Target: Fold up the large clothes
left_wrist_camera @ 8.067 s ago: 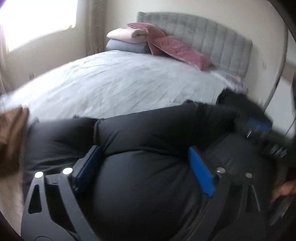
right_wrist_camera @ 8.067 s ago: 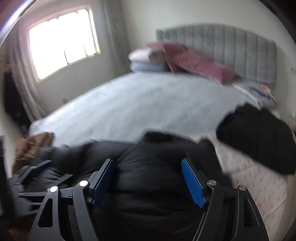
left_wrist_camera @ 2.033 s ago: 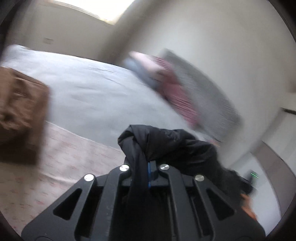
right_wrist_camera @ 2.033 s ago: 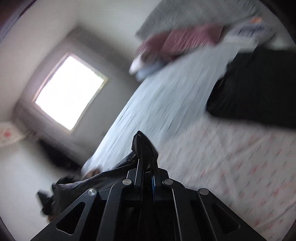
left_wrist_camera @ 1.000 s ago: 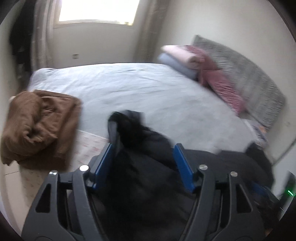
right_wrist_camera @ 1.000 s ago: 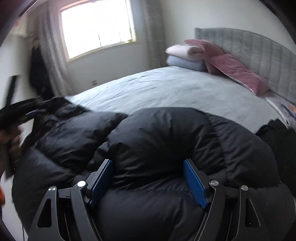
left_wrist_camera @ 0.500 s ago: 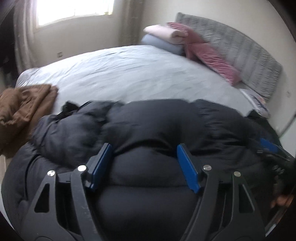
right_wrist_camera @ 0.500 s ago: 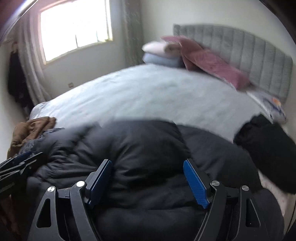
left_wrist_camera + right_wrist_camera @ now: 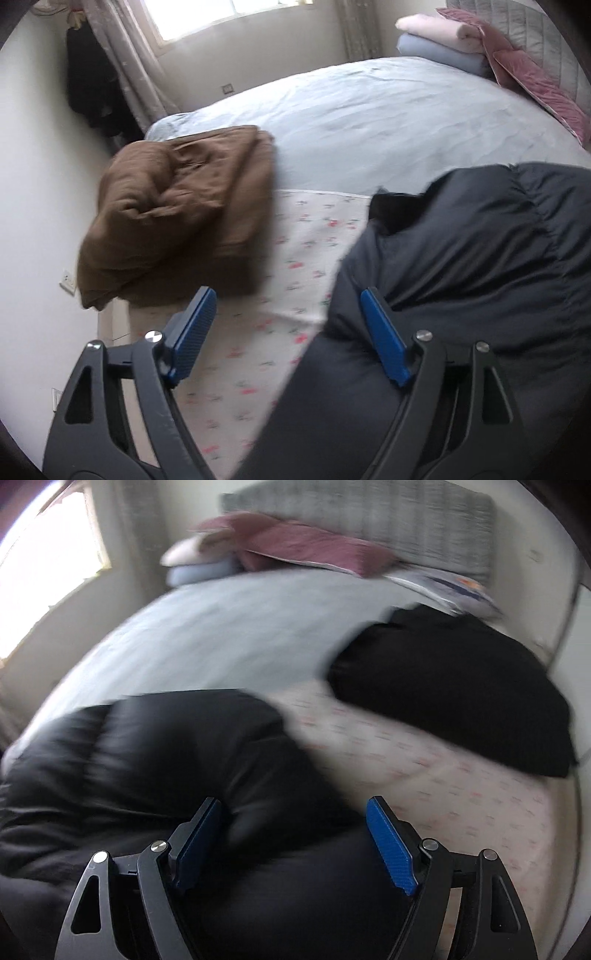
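I see black puffer jacket (image 9: 480,266) bunched on floral sheet (image 9: 295,258) at near edge of bed (image 9: 369,110). My left gripper (image 9: 288,332) over jacket's left edge: jaws have just been opening, fingers wide apart, nothing clamped. My right gripper (image 9: 295,834) over jacket's right end, fingers spread wide, padding bulging between, not pinched. Folded brown garment (image 9: 177,218) at left, black garment (image 9: 454,690) at right. No containers in sight.
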Available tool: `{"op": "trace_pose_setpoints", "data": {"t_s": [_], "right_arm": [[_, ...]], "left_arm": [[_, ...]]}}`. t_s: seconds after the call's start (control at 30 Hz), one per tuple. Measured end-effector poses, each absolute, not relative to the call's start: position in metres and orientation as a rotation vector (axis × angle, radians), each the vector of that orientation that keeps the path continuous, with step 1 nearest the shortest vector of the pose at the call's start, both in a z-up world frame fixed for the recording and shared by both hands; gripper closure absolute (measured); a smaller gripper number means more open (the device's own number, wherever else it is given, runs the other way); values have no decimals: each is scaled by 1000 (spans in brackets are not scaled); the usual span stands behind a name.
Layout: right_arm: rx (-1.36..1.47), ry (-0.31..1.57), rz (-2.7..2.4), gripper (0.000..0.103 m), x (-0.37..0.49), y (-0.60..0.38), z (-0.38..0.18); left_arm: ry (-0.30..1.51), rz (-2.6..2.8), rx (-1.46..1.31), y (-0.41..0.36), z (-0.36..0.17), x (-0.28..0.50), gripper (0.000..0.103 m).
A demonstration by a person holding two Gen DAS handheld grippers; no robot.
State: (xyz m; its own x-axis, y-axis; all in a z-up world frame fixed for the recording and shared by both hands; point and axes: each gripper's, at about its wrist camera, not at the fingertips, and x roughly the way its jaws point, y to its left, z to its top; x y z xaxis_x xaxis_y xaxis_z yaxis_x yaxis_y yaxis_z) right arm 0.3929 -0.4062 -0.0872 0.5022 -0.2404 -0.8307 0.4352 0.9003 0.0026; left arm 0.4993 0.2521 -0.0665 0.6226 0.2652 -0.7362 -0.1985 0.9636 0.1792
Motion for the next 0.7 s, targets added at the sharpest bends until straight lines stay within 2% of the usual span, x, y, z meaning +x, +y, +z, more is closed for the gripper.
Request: {"op": "trace_pose_setpoints", "data": {"t_s": [0.13, 0.27, 0.37, 0.53, 0.63, 0.7], "right_arm": [[194, 891, -409, 21, 358, -412, -55], [210, 786, -258, 21, 326, -361, -4], [173, 751, -133, 18, 321, -310, 18], [104, 805, -47, 17, 318, -261, 2], [119, 859, -74, 17, 307, -279, -25], [173, 881, -108, 17, 294, -304, -38]], "left_arm": [[773, 170, -6, 250, -27, 463, 23], [712, -21, -41, 192, 10, 424, 21], [724, -157, -62, 143, 16, 406, 16], [763, -193, -19, 106, -9, 393, 15], [781, -163, -87, 132, -30, 382, 6], [793, -143, -115, 153, -36, 371, 5]]}}
